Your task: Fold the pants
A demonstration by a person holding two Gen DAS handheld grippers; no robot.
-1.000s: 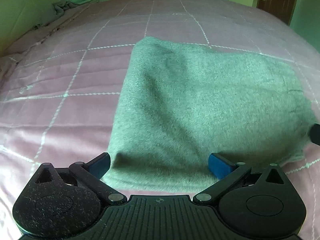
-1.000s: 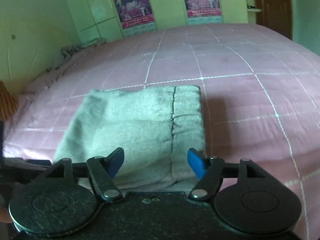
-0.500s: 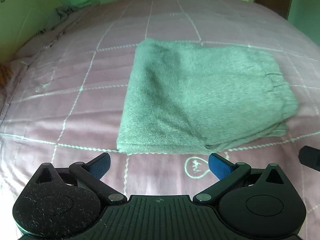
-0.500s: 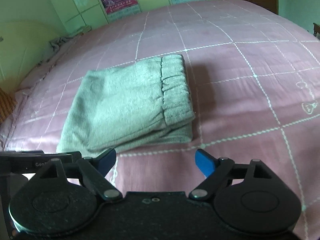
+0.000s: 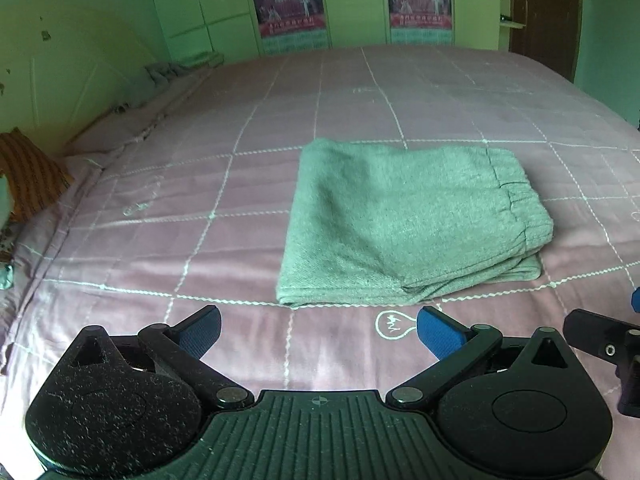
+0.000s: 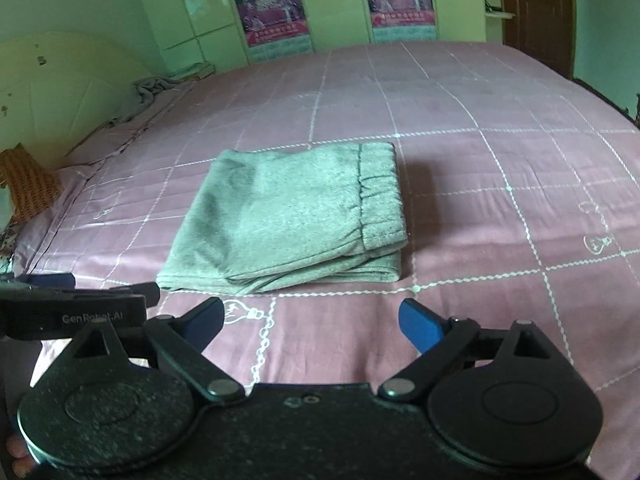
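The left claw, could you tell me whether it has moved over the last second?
Yes. The left claw has drawn back toward the person: the folded pants now lie wholly ahead of its open blue fingertips, with pink bedspread between.

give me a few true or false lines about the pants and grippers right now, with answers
1. The pants lie folded in layers on the bed. True.
2. The left gripper is shut on the pants. False: it is open and clear of them.
3. The waistband is on the right side of the stack. True.
4. The right gripper holds a pant leg. False: it is open and empty.
5. The pants hang off the bed's edge. False: they rest wholly on it.
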